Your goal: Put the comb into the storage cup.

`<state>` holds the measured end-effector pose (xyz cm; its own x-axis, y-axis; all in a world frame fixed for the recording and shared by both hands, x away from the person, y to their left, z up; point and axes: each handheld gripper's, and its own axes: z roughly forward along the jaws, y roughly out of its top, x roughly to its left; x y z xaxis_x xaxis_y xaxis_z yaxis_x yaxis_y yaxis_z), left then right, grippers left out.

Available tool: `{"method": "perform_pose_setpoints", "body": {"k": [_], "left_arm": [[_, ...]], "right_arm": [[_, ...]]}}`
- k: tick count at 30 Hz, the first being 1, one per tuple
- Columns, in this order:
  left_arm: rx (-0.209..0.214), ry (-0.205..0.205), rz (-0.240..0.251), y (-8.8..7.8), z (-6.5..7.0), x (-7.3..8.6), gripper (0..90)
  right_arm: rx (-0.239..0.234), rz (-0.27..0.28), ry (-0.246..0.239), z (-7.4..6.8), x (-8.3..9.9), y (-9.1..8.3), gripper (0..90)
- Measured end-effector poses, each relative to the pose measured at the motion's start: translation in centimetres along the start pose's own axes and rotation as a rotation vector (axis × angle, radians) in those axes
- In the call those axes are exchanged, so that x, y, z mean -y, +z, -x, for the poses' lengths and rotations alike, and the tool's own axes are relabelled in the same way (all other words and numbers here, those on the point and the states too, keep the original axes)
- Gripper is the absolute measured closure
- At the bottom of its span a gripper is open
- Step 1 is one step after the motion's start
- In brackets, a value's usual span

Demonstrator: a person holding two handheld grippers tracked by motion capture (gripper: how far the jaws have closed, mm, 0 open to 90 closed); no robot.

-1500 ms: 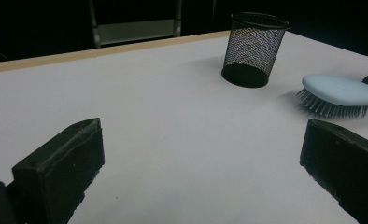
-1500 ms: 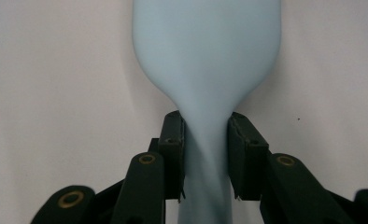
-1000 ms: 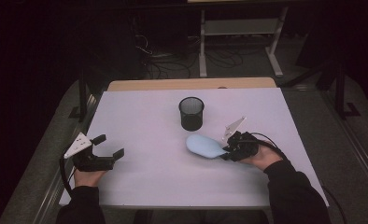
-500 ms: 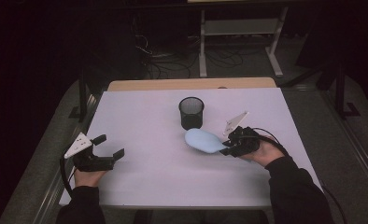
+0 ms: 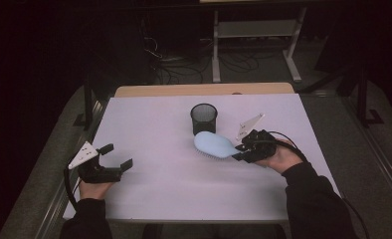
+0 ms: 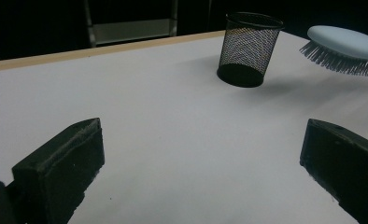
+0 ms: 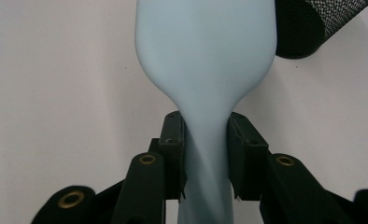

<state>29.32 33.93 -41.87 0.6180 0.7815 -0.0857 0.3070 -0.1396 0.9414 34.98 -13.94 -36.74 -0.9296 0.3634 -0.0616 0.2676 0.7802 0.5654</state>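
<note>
A pale blue hairbrush [image 5: 215,145] hangs above the white table [image 5: 154,124], bristles down, its head pointing left, just in front of a black mesh cup [image 5: 204,118]. My right gripper [image 5: 245,148] is shut on the brush's handle; the right gripper view has both pads pressed on the narrow neck of the hairbrush [image 7: 204,56]. In the left gripper view the brush [image 6: 343,46] floats clear of the table right of the mesh cup [image 6: 248,49]. My left gripper [image 5: 120,158] rests at the table's left front, jaws open wide with nothing between them.
The mesh cup stands upright near the table's middle back. A wooden strip [image 5: 204,89] edges the far side. Beyond the table are a metal shelf frame [image 5: 253,35] and cables on the dark floor.
The right gripper has lifted the hairbrush off the table and carried it slightly left, toward the cup. The left gripper has stayed where it was.
</note>
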Motion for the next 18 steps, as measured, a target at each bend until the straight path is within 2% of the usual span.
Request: {"method": "perform_pose_setpoints", "body": {"k": [12,18], "left_arm": [[0.019,-0.007,-0.012,-0.1,0.3,-0.4,0.0],[0.042,0.000,-0.016,0.0,0.7,-0.8,0.0]], "right_arm": [[0.025,0.028,-0.014,0.1,-1.0,-1.4,68.8],[0.037,0.064,-0.016,0.1,-1.6,-2.1,68.8]]}}
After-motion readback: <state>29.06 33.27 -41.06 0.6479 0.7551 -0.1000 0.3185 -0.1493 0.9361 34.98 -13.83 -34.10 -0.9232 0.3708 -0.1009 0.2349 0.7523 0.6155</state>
